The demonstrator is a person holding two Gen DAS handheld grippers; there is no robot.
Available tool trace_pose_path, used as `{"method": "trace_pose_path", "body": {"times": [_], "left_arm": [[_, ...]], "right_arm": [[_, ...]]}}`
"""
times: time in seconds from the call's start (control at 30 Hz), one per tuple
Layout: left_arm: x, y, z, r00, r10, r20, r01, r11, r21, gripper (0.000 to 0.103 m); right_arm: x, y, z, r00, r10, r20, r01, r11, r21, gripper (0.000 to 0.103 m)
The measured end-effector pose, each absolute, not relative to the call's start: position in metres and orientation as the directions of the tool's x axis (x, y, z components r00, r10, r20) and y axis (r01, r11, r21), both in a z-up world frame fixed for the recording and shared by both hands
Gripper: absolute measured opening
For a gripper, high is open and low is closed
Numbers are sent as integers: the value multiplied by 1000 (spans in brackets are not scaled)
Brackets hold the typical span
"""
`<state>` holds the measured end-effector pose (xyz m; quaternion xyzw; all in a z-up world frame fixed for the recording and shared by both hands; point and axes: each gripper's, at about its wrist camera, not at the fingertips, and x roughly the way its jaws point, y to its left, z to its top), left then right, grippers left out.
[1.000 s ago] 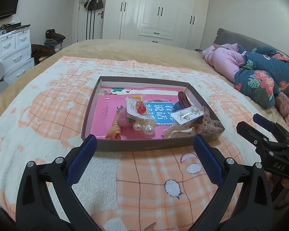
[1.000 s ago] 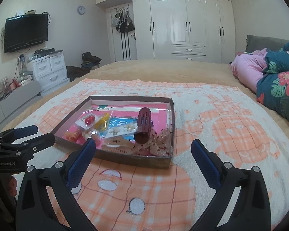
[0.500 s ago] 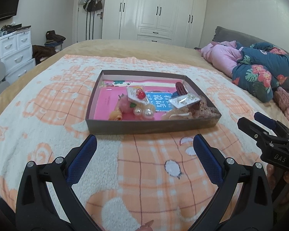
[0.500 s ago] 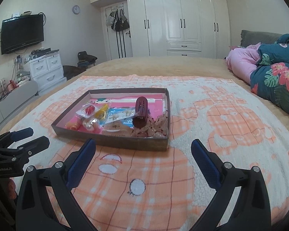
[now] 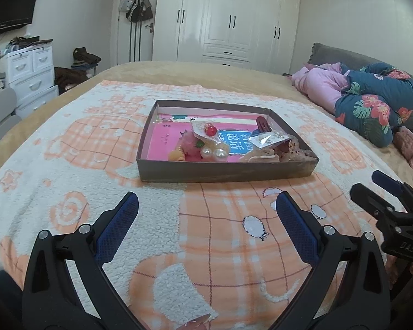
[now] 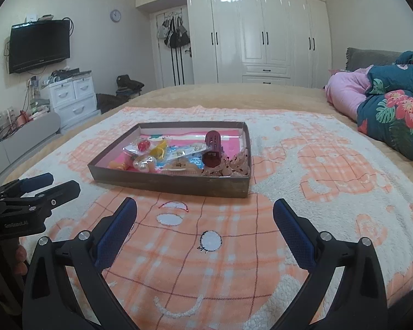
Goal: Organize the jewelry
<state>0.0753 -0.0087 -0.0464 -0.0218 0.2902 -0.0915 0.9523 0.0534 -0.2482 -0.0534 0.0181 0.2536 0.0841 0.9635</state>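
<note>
Left hand-held gripper [image 5: 206, 207]: released, blue-padded fingers [image 5: 118, 227] spread wide, nothing between them; it hovers over the blanket on the near side of the box, apart from it.
Right hand-held gripper [image 6: 205, 210]: released as well, fingers [image 6: 293, 231] spread wide with nothing held; it too hovers over the blanket short of the box. In the left wrist view it shows at the right edge.
Box [image 5: 223, 172]: a shallow brown cardboard tray lying flat on the blanket, well ahead of both grippers, with a pink lining on its floor.
Jewelry: all of it lies inside the box, crowded toward the near and right side.
Pearl earrings [image 5: 214, 152]: two white beads side by side near the front wall.
Red bead [image 5: 211, 130]: in a clear packet behind the pearls.
Small packet [image 5: 268, 139]: clear bag with tiny pieces, resting on other items toward the right.
Hair clip [image 6: 213, 148]: dark red, tilted, propped up toward the right side of the box.
Yellow ring [image 6: 159, 150]: beside the red bead's packet, seen from the right wrist.
Blanket [image 5: 206, 233]: fleecy, white and orange checks, spread over the bed.
Bedding [image 5: 371, 107]: pink and floral blue bundle at the right, well apart from the box.
</note>
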Motion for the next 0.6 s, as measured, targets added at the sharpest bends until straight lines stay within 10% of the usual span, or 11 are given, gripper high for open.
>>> {"method": "trace_pose_path", "body": {"times": [0.6], "left_arm": [[62, -3, -37, 895, -149, -420, 132, 989, -68, 92]], "right_arm": [[31, -262, -36, 958, 93, -271, -80, 995, 56, 97]]}}
